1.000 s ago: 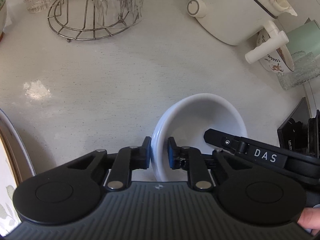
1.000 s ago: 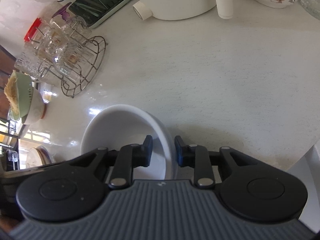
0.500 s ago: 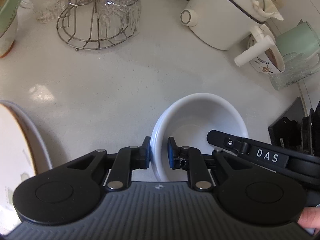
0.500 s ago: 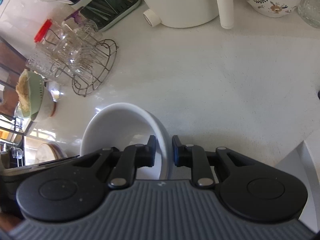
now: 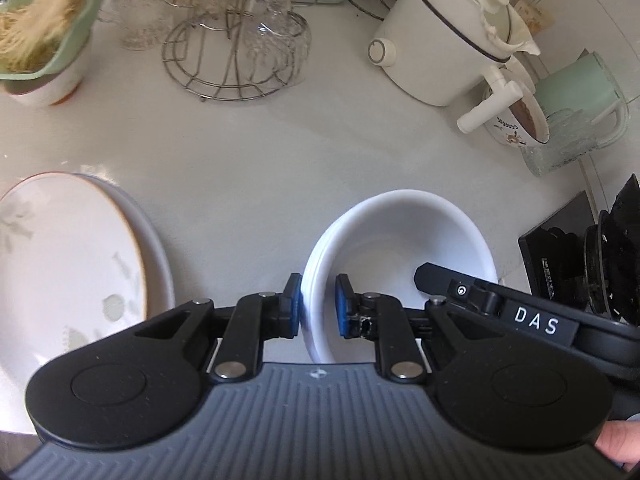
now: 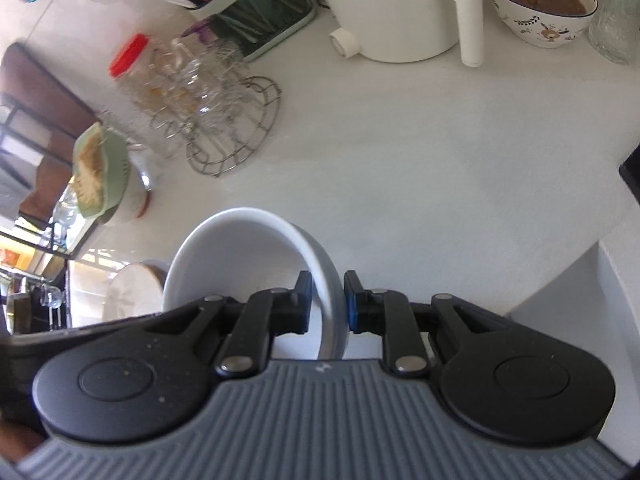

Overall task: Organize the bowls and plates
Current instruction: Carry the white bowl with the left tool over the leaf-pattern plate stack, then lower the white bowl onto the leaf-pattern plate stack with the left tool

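Both grippers clamp the empty white bowl (image 5: 404, 240) over the middle of the white tabletop (image 5: 248, 152): the left gripper (image 5: 318, 306) has its fingers closed on the left rim, the right gripper (image 6: 327, 304) on the right rim. A floral bowl (image 6: 540, 0) at the far right edge holds brown food; a green bowl (image 5: 44, 36) at the far left holds pale shreds. Stacked plates (image 5: 72, 264) lie left.

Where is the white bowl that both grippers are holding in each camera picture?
Left wrist view: the white bowl is at bottom centre-right, its rim pinched by the left gripper.
Right wrist view: the white bowl is at bottom centre-left, its rim pinched by the right gripper.
Shared landmark: the wire glass rack stands on the counter beyond the bowl in both.
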